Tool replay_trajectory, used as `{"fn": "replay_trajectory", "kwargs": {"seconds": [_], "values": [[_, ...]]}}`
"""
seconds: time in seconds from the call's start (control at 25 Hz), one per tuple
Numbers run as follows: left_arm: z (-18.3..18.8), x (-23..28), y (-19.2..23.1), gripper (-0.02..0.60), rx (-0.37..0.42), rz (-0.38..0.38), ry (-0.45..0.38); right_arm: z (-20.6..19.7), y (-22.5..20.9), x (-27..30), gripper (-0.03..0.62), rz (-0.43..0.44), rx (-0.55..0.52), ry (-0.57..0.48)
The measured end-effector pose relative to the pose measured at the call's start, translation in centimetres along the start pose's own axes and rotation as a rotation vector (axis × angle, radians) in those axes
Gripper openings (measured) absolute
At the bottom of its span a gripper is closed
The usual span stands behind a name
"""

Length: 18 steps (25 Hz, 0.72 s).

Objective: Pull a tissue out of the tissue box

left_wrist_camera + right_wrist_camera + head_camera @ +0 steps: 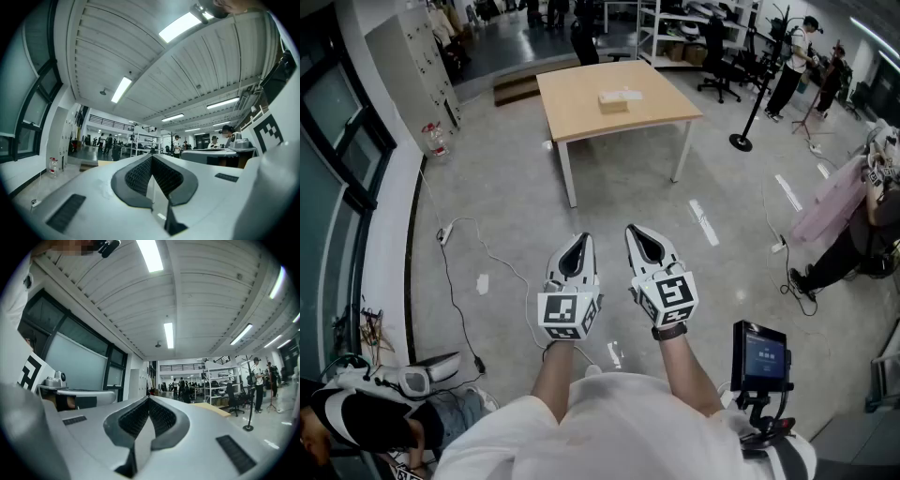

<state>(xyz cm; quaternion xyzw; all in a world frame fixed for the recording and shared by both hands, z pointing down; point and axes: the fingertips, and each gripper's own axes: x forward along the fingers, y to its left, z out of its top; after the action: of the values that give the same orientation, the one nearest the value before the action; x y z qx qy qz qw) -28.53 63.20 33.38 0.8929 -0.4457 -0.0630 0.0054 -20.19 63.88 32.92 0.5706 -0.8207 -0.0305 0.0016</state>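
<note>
Head view: The left tongs (578, 251) and right tongs (642, 242) are held side by side at lower centre of the frame, above bare floor (506, 187), tips directed toward the top of the frame. Each carries its marker cube just above the wrist. The desk (581, 94) stands at upper centre, well apart from both tongs. The tissue box (620, 99) rests on the desk top, right of its middle, untouched. A cable (455, 281) runs across the floor at left. A screen unit (759, 356) sits at lower right.

Left gripper view: The left tongs (151, 158) are pressed together, pads meeting at the tip, with nothing between them. They point roughly level into the room, with ceiling lights across the upper frame. The tissue box cannot be made out here.

Right gripper view: The right tongs (149, 400) are pressed together and empty. The desk (216, 408) shows as a tan slab right of the tips, far off.
</note>
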Motion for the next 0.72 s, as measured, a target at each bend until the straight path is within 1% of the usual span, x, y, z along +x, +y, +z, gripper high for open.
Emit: {"fn": "replay_trajectory", "kwargs": {"seconds": [0.16,0.32,0.44,0.56,0.6,0.72], "values": [[0.8,1.3,0.4,-0.014,0.038,-0.009,-0.017,0.7,-0.4,1.0,0.002,-0.019,-0.011,-0.020],[0.4,1.6,0.8,-0.014,0.031,-0.030,-0.011,-0.3,-0.7,1.0,0.002,-0.083,0.035,-0.004],[0.0,1.8,1.9,-0.014,0.014,-0.026,-0.012,-1.3,-0.8,1.3,0.002,-0.118,0.077,0.007],[-1.0,0.9,3.3,-0.014,-0.013,-0.018,-0.011,-2.1,1.1,1.3,0.002,-0.116,0.066,0.004],[-1.3,0.4,3.6,-0.014,-0.033,-0.027,-0.013,-2.1,2.1,1.0,0.002,-0.111,0.047,-0.009],[-1.8,-0.7,3.0,-0.014,-0.110,-0.090,-0.027,-0.7,4.0,0.1,0.002,-0.106,-0.014,-0.068]]}}
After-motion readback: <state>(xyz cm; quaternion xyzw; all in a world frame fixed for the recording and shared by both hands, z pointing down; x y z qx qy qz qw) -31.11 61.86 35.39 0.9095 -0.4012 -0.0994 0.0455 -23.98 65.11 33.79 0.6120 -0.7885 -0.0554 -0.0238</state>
